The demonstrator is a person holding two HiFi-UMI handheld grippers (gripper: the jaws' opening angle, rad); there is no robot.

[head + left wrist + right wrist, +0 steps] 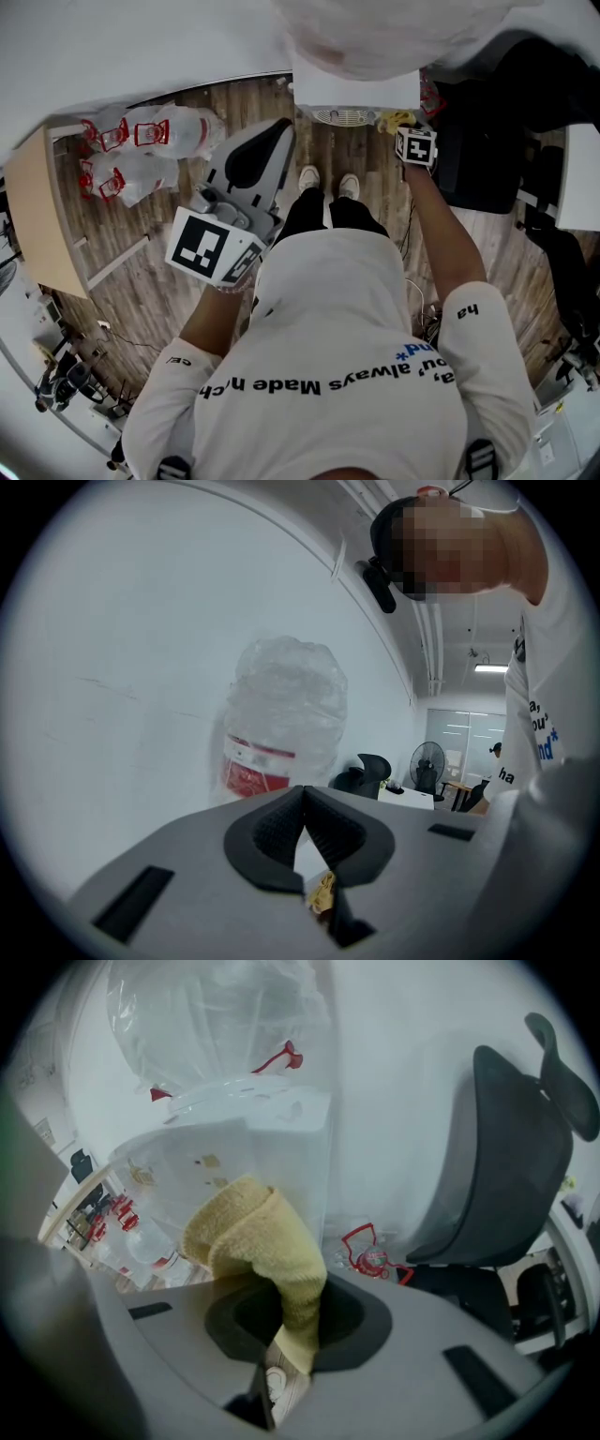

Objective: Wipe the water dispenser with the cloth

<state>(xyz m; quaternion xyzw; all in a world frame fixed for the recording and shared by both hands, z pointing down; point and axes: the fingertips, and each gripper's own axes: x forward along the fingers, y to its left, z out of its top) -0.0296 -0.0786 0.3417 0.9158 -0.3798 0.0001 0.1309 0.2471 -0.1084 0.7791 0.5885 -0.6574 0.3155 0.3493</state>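
Right gripper (pixel 401 127) is clamped on the yellow cloth (pixel 251 1234). The cloth is folded over and sticks out past the jaws, up at the water dispenser (pixel 356 86) by its right front corner, just under the water bottle (pixel 216 1026). We can't tell if the cloth touches the panel. Left gripper (pixel 267 145) has its jaws together with nothing in them, near the body. To wipe well we'd press the fold flat and keep the jaws off the plastic. We'd sweep in overlapping strokes and grip hard so the cloth doesn't slip out.
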